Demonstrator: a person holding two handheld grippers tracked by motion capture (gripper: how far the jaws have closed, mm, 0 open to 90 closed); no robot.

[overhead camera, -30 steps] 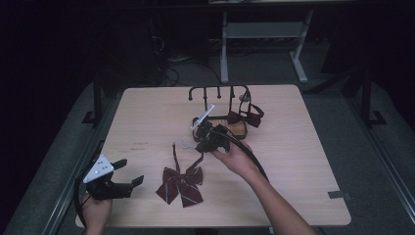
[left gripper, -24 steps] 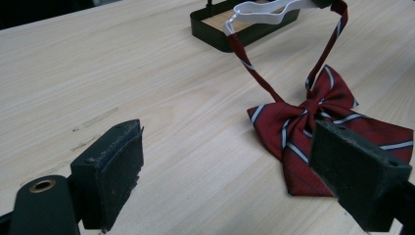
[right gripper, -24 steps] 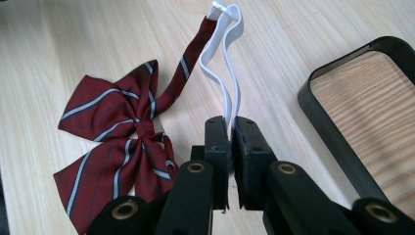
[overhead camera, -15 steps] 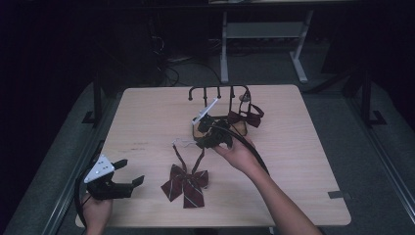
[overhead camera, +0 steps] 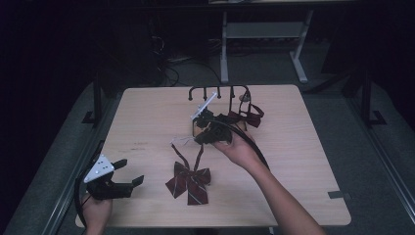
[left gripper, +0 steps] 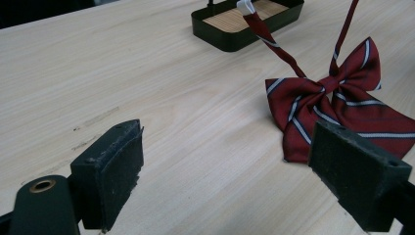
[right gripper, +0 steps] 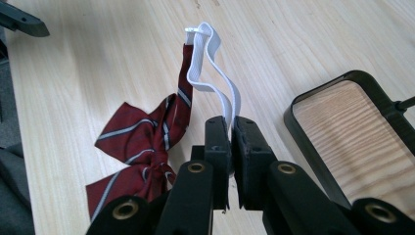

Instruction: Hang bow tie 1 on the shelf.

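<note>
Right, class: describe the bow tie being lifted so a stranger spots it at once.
On the wooden table, look in front of the black stand. The dark red striped bow tie lies there, its white elastic strap pinched in the right gripper; the other bow tie hangs on the stand.

Setting: a lab-type recording room, not a home. Evidence follows. Light wooden table (overhead camera: 303, 161) stands alone in a dark room, lit from above, surroundings nearly black. Grey carpet floor (overhead camera: 372, 112) around it. Behind the table, the white metal legs of a second desk (overhead camera: 259, 44), with loose cables (overhead camera: 171, 68) lying on the floor beneath. Black metal posts (overhead camera: 366, 93) stand at both sides of the table, like parts of a frame. A piece of dark tape (overhead camera: 339, 195) is stuck near the table's right edge. Table surface carries few items: a small black rack (overhead camera: 218, 93) and striped bow ties (overhead camera: 188, 180), laid out like test props.
</note>
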